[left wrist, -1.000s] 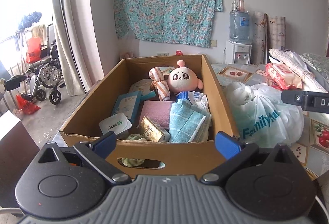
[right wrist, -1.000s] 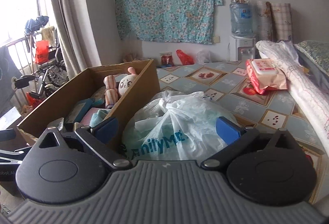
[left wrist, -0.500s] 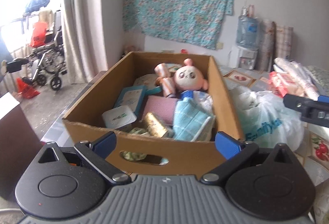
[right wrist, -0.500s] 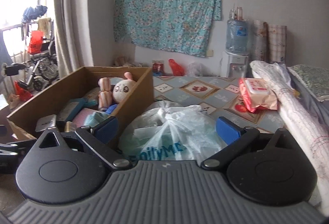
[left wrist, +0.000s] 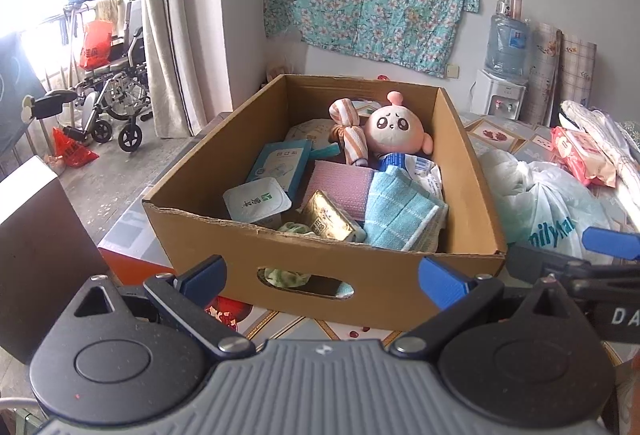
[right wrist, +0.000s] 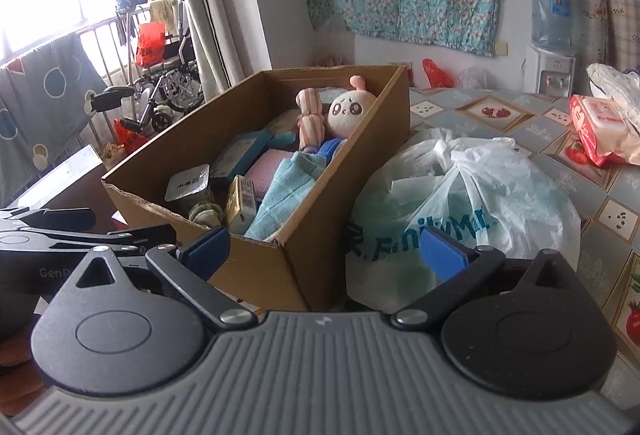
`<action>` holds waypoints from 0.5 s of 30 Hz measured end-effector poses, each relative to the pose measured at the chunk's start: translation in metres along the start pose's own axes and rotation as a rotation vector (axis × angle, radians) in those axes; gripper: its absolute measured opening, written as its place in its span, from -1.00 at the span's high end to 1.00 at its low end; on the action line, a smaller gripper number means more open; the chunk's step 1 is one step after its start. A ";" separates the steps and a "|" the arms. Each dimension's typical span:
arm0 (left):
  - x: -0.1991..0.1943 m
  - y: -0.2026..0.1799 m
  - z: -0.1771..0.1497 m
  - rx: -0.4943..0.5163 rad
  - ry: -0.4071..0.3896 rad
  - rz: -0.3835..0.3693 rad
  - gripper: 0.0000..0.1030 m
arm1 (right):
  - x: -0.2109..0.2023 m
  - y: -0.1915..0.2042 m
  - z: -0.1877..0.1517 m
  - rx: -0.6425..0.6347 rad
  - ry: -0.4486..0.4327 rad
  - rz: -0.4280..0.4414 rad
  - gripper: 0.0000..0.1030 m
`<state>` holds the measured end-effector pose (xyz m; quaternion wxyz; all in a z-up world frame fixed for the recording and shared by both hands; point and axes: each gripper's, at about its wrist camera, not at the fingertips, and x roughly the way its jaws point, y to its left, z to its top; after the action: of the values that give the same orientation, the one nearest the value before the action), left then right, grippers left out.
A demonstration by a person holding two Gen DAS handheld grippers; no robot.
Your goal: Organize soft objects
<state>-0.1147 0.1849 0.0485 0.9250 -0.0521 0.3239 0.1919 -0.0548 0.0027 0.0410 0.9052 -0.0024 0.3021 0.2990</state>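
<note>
Both the left gripper (left wrist: 322, 281) and the right gripper (right wrist: 326, 245) are held wide open and empty before the cardboard box (left wrist: 360, 281). A pink plush doll (left wrist: 394, 129) is propped at its far end, face toward the grippers; a folded blue towel (left wrist: 400, 213), pink cloth (left wrist: 340, 183) and packets are held inside.

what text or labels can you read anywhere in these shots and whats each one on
"FamilyMart", partly creased, in teal: white plastic bag beside the cardboard box.
"GenD", cut off: body of the left gripper, right wrist view.
"DA", cut off: body of the right gripper, left wrist view.
Blue packet, white sealed cup lid, gold packet, red wipes pack, water bottle label: print too small or blurred to read.
</note>
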 end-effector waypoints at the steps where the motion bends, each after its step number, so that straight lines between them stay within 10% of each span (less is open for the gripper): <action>1: 0.000 0.001 0.000 -0.003 0.000 0.003 -1.00 | 0.002 0.000 0.000 0.000 0.005 -0.006 -0.97; 15: 0.003 0.004 0.002 -0.024 0.015 0.011 -0.99 | 0.009 -0.006 0.000 0.006 0.022 -0.046 -0.97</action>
<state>-0.1133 0.1897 0.0480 0.9207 -0.0632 0.3289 0.2003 -0.0455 0.0032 0.0351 0.9084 -0.0099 0.3128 0.2773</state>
